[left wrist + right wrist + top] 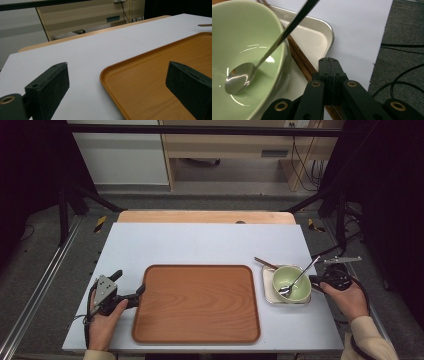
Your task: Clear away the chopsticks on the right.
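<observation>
A wooden tray (195, 302) lies at the table's front middle. My left gripper (131, 282) stands open at the tray's near-left corner; in the left gripper view its jaws (117, 75) straddle the tray's rim (105, 72), one over the white table, one over the tray. To the right, a green bowl (291, 283) with a metal spoon (300, 275) in it sits on a small white dish (267, 292). Brown chopsticks (265, 263) lie across the dish under the bowl. My right gripper (329, 61) is shut just right of the bowl (242, 37), above the chopsticks (299, 57), with nothing seen between its pads.
The white table (200, 245) has bare room behind the tray. Its right edge runs close to my right gripper (312, 280), with dark floor and cables (402, 72) beyond. Black frame posts stand at both sides.
</observation>
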Demonstrator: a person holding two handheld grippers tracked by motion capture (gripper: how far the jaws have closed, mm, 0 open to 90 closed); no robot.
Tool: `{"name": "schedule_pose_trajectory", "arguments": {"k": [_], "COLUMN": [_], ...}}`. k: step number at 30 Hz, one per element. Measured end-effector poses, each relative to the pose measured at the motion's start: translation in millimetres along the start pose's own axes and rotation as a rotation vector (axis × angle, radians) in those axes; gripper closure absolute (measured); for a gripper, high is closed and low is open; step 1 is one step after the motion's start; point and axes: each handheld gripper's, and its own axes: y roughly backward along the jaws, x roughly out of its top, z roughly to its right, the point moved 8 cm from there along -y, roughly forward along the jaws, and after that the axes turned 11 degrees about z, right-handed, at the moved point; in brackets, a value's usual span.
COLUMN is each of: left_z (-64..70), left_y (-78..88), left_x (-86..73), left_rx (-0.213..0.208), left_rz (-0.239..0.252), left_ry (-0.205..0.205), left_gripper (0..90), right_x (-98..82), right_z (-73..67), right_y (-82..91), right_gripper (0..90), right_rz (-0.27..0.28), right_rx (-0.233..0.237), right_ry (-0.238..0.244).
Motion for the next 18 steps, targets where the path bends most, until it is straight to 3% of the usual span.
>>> {"name": "schedule_pose_trajectory", "arguments": {"k": [18], "left_z": [-0.5], "left_y": [0.1], "left_x": [-0.3], "left_rx": [0.002], "left_rz": [0.000], "left_ry": [0.000], "left_gripper": [4.6], "right_x": [-0.7], "right_z": [-5.9], "right_y": [5.2], "right_gripper": [87.2], "right_rz": [0.006], "right_rx": [0.015], "right_ry": [0.010]}}
